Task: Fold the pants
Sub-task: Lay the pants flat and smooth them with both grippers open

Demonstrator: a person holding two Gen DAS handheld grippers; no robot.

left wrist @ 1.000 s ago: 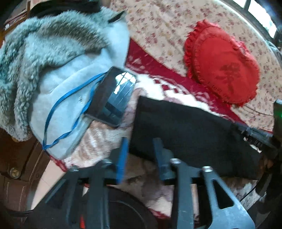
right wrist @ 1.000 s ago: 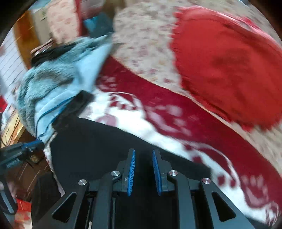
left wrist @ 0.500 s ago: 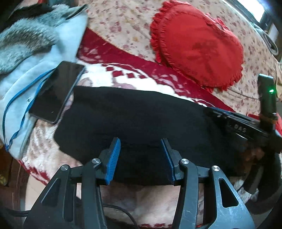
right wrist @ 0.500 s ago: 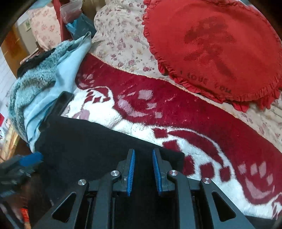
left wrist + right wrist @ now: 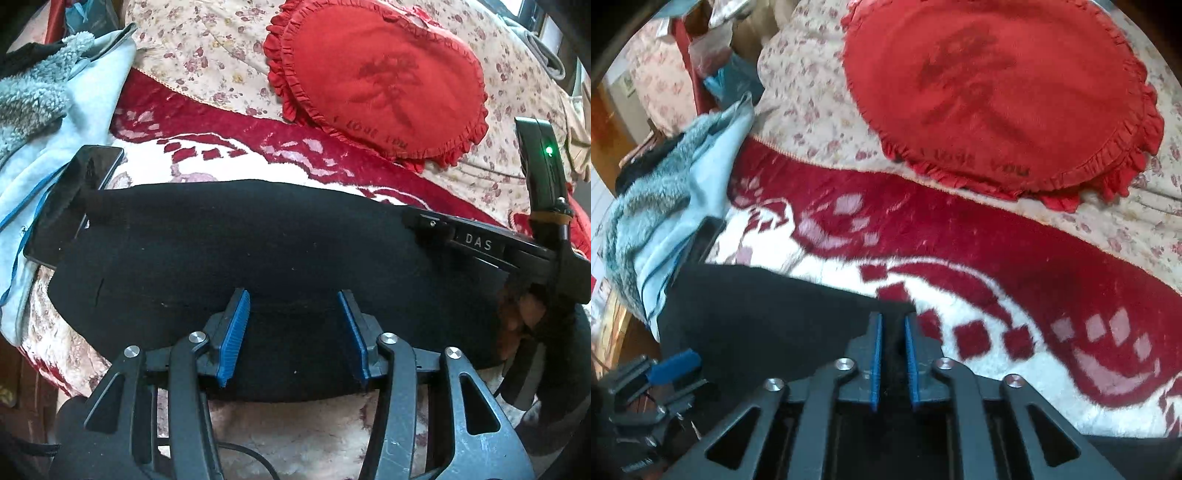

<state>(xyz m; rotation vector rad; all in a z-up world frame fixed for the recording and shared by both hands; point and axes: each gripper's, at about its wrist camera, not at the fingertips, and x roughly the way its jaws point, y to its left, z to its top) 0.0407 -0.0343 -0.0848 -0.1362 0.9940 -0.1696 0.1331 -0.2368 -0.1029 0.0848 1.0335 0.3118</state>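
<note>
1. The black fleece pants (image 5: 236, 236), folded into a long band, lie crosswise on the bed's red-and-white plush blanket (image 5: 229, 147), their long axis running left to right ahead of us.
2. Our left gripper (image 5: 295, 332) hovers over the near edge at mid-length; its jaws have just been opening and stand wide, holding nothing.
3. Our right gripper (image 5: 893, 354), at the band's right end, has just been closing, pinching black cloth.
4. We count one pair of pants, two grippers, one red heart-shaped frilled cushion (image 5: 376, 85), one black phone (image 5: 70, 206).
</note>
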